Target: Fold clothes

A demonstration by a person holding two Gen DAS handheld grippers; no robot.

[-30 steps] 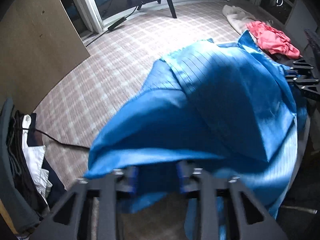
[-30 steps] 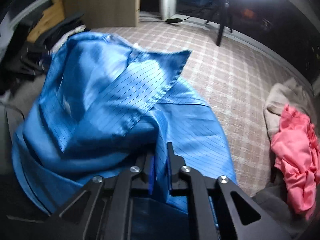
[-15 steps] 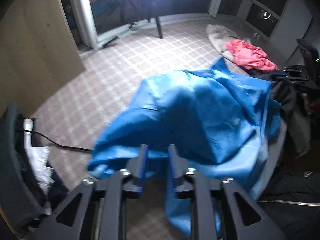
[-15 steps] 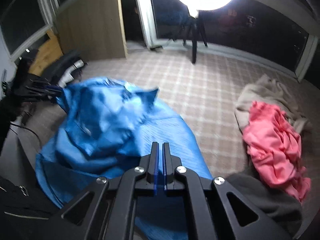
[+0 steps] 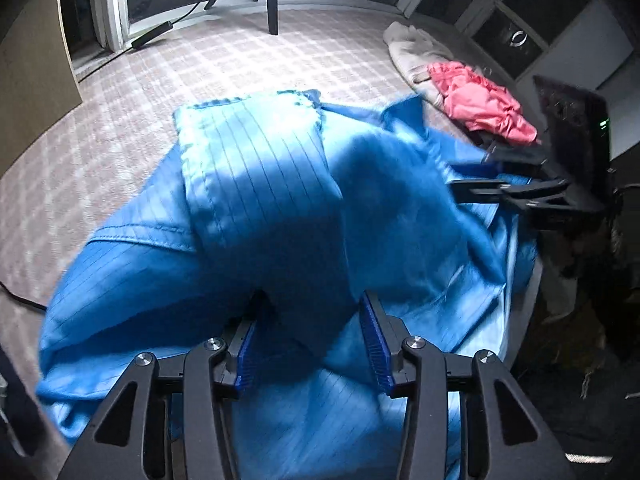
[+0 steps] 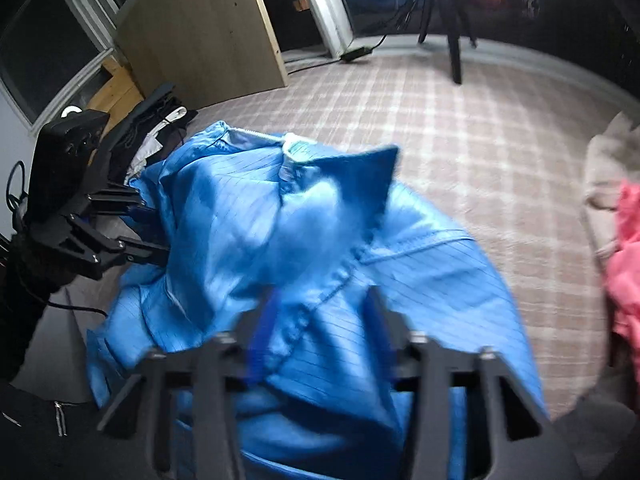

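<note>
A blue pinstriped garment (image 5: 256, 168) lies heaped on the floor, a sleeve folded across its top. My left gripper (image 5: 310, 320) hovers at its near edge. Its jaws are opening, and the cloth sags between the blue pads (image 5: 246, 344) without being pressed. In the right wrist view the same garment (image 6: 420, 264) fills the middle. My right gripper (image 6: 320, 320) is blurred, its jaws also opening, with loose cloth between them. Each gripper shows in the other's view: the right gripper (image 5: 500, 188) at the garment's right side, the left gripper (image 6: 132, 224) at its left side.
A pink garment (image 5: 484, 108) lies on a beige cloth (image 5: 412, 48) to the right. Checked carpet (image 5: 200, 60) runs to the window wall, where a tripod leg (image 5: 273, 12) stands. A wooden board (image 6: 200, 36) leans at the left, with dark clothes (image 6: 160, 128) beside it.
Both grippers were shut on the blue garment a second ago. Their jaws now stand apart and the cloth has sunk onto the heap. Both views tipped up, then back down.
</note>
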